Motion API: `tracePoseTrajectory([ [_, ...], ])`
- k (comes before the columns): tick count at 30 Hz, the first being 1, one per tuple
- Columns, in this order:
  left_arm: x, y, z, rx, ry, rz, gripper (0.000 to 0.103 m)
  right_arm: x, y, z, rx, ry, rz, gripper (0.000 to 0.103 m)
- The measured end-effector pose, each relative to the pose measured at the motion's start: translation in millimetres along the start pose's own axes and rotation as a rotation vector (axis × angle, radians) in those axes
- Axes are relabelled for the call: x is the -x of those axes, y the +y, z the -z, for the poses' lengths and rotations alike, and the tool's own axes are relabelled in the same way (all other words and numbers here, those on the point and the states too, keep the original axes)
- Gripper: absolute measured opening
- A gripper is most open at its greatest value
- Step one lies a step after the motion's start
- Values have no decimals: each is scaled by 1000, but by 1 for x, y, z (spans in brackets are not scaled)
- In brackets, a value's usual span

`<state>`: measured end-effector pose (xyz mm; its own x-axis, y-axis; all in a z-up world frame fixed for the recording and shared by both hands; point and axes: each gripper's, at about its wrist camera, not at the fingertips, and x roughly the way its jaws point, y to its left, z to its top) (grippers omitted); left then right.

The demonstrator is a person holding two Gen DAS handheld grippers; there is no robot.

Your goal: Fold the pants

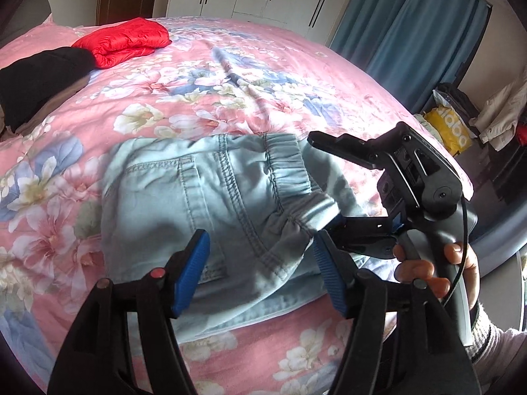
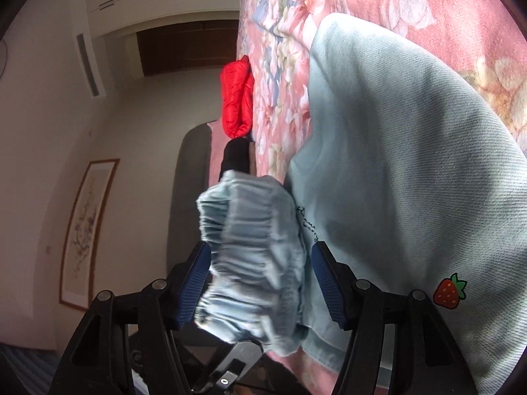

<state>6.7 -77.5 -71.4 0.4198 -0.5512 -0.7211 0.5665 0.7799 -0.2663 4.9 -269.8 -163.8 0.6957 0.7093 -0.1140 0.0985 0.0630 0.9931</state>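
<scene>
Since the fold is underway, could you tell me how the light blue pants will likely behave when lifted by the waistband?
The pants look floppy: the waistband bunches in the right gripper. Probably light, thin fabric, so it should drape rather than hold shape.

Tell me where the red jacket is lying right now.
In the left wrist view the folded red jacket lies at the far left of the floral bedspread, beside a black garment, well beyond the pants.
</scene>
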Motion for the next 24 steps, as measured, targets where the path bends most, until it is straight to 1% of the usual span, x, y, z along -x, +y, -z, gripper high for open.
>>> tracePoseTrajectory([
  [1,3,4,1,9,-4,-9,65,2,-1,0,-7,-1,0,66],
  [3,8,13,4,37,-14,-26,65,1,-3,-1,-8,1,1,66],
  [5,13,24,7,78,-21,-35,65,-1,0,1,12,3,21,66],
  [6,16,29,8,98,-23,-41,65,-4,3,1,31,9,47,66],
  [9,25,43,12,146,-31,-67,65,-14,16,5,131,36,174,64],
  [10,28,46,13,159,-35,-74,65,-18,22,7,178,40,228,57],
  [11,31,49,13,169,-40,-81,65,-21,27,10,229,42,281,52],
  [12,33,51,14,178,-44,-88,65,-24,31,12,281,39,323,41],
  [13,36,53,14,186,-48,-94,65,-26,34,14,329,29,359,33],
  [14,38,55,14,193,-54,-99,65,-28,38,16,376,21,388,32],
  [15,40,56,14,200,-59,-104,65,-28,41,18,416,14,400,30],
  [18,43,59,15,215,-65,-120,66,-25,53,21,481,2,383,28],
  [21,43,62,16,225,-59,-127,66,-11,68,19,477,-31,303,28],
  [24,43,64,19,236,-56,-127,66,7,82,14,487,-69,255,27],
])
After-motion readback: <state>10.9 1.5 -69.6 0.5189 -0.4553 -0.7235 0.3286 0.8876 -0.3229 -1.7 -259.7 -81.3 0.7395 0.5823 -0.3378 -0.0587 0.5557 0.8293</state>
